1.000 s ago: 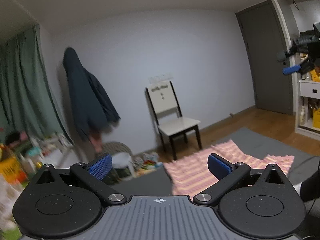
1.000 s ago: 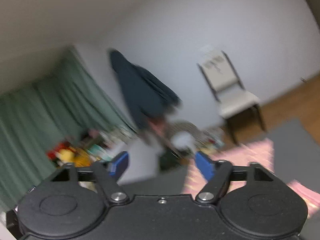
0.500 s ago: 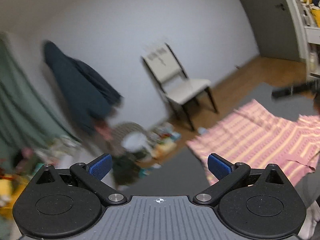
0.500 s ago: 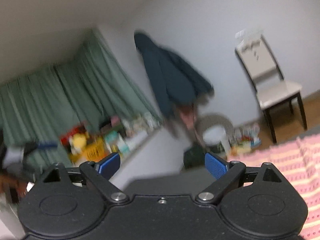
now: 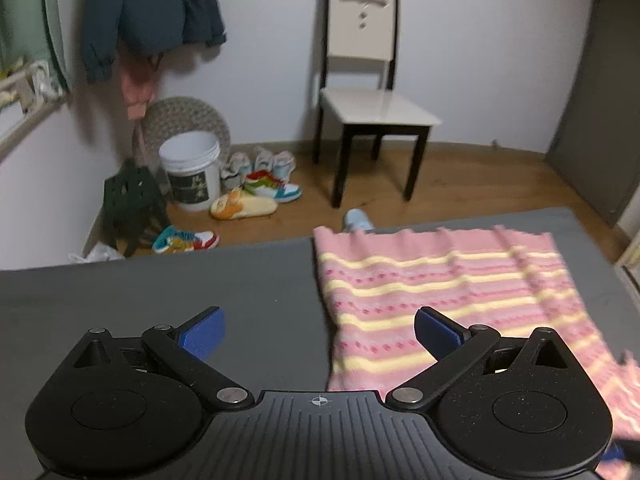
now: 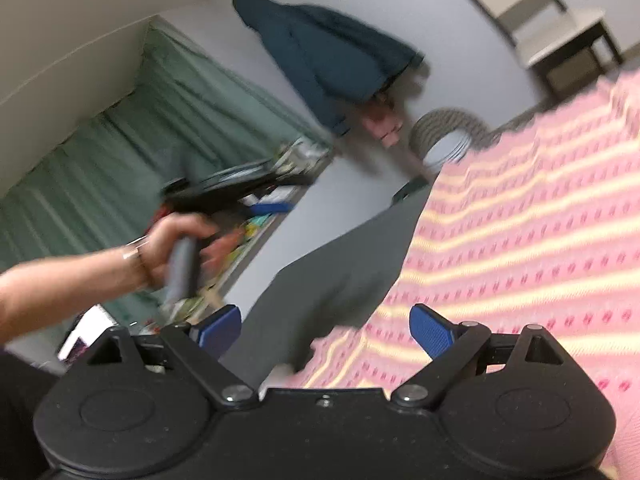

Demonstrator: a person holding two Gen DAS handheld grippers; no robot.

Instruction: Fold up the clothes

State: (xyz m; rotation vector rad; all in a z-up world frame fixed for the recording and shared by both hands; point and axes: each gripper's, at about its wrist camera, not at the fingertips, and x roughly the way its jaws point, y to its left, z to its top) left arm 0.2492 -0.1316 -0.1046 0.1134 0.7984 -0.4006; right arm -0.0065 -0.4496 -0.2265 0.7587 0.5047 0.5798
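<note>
Two gaping grippers (image 5: 320, 334) (image 6: 325, 330), one sweater (image 5: 440, 280)

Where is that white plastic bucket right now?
In the left wrist view, the white plastic bucket stands on the wooden floor at the left, against the wall, in front of a round woven mat and beside a yellow slipper.

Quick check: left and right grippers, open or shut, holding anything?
Left gripper: open, holding nothing, above the grey mat beside the pink striped garment.
Right gripper: open, holding nothing, over the garment's edge.
</note>
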